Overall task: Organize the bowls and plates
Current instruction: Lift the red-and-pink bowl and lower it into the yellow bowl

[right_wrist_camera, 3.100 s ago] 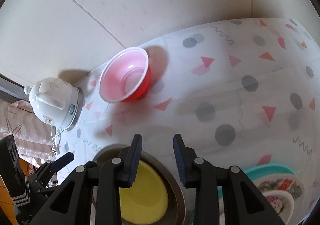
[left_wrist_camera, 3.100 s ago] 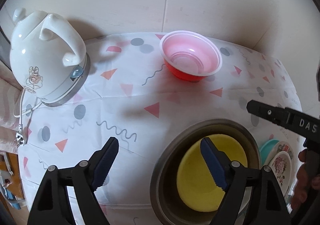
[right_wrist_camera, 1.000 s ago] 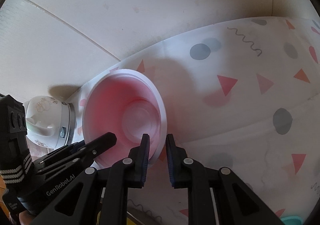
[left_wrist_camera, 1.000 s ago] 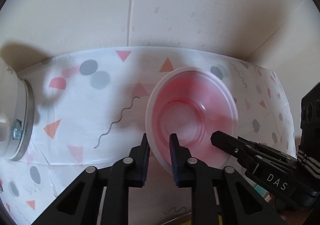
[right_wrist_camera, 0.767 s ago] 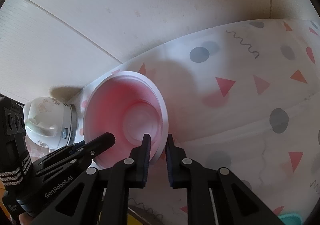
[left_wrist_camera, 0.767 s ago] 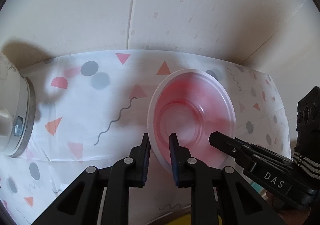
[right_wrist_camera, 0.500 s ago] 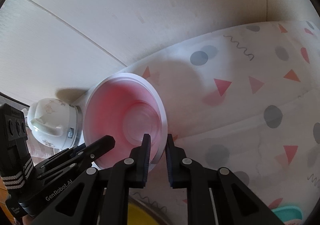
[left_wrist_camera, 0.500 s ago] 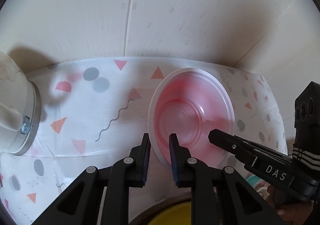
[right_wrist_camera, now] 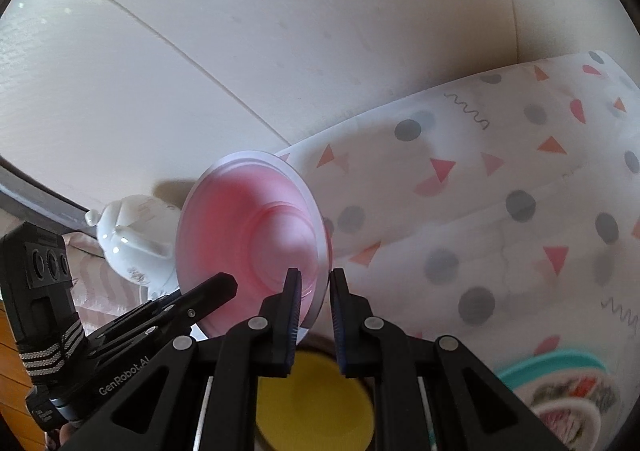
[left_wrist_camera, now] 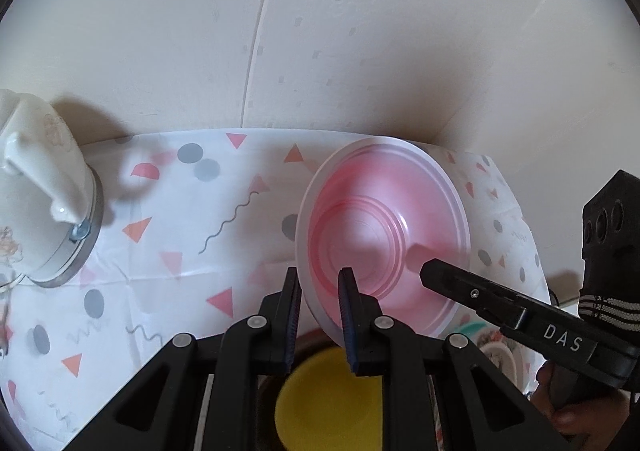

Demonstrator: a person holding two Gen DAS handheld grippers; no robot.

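Observation:
A red plastic bowl with a white rim [left_wrist_camera: 384, 235] [right_wrist_camera: 256, 239] hangs tilted in the air above the table. My left gripper [left_wrist_camera: 319, 283] is shut on its rim at one side. My right gripper [right_wrist_camera: 312, 283] is shut on the rim at the opposite side, and its black finger also shows in the left wrist view. Directly below, a yellow plate [left_wrist_camera: 332, 403] [right_wrist_camera: 316, 399] lies inside a dark grey bowl [left_wrist_camera: 276, 379].
A white kettle [left_wrist_camera: 36, 195] [right_wrist_camera: 132, 239] stands at the left on the patterned tablecloth [left_wrist_camera: 168, 235]. A teal-rimmed plate and floral dishes [right_wrist_camera: 568, 387] sit at the lower right. A pale wall rises close behind the table.
Both grippers have lifted the red bowl off the cloth and drawn it back; the yellow plate in the grey bowl has come into view beneath it.

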